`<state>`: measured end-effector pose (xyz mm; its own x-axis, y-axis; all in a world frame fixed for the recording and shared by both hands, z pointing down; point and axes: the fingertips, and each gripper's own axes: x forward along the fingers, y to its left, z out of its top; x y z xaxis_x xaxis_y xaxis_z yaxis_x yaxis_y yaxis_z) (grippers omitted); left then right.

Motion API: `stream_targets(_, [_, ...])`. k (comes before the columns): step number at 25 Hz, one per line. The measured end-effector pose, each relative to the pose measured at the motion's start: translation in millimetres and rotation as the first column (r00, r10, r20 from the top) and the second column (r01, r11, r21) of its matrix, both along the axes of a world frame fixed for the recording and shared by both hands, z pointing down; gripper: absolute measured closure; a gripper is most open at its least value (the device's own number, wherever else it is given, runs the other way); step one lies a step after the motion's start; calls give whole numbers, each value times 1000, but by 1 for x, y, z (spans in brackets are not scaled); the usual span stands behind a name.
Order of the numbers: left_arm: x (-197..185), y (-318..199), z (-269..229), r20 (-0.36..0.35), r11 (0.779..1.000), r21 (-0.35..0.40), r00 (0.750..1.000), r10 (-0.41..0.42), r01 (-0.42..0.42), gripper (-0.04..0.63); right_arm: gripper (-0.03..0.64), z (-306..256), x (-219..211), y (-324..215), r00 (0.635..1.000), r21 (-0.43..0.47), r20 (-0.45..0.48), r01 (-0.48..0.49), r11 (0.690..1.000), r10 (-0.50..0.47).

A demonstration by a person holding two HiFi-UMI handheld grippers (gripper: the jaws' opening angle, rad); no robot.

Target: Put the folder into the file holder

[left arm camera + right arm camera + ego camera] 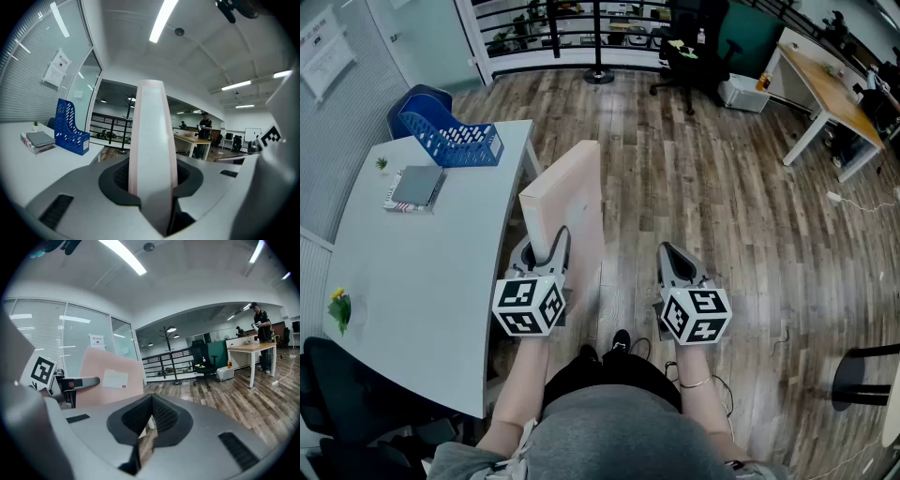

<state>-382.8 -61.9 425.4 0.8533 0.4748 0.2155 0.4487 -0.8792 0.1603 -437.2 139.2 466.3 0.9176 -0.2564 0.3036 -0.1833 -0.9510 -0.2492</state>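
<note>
Left gripper [542, 246] clamped on the lower edge of the pink folder [572, 187]. The folder stands upright over the floor, just off the worktop [422, 281] edge. Blue file holder [450, 136] on the worktop at 11 o'clock from the folder, well apart. Right gripper [675, 258] at 3 o'clock of the left; jaws together at the tips, nothing between.

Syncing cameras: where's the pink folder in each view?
Head view: centre, the folder held in the left gripper.
Left gripper view: centre, edge-on between the jaws.
Right gripper view: left side, labelled face showing.
Shared landmark: the black railing in the background.
</note>
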Motion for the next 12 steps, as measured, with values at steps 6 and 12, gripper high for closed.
stream_targets(6, [16, 6, 3, -4, 1000, 2, 1000, -7, 7, 445, 613, 1, 17, -1, 999, 35, -15, 37, 999, -37])
stream_targets(12, [31, 20, 5, -4, 1000, 3, 1000, -11, 11, 445, 611, 1, 34, 15, 999, 55, -22, 47, 997, -46])
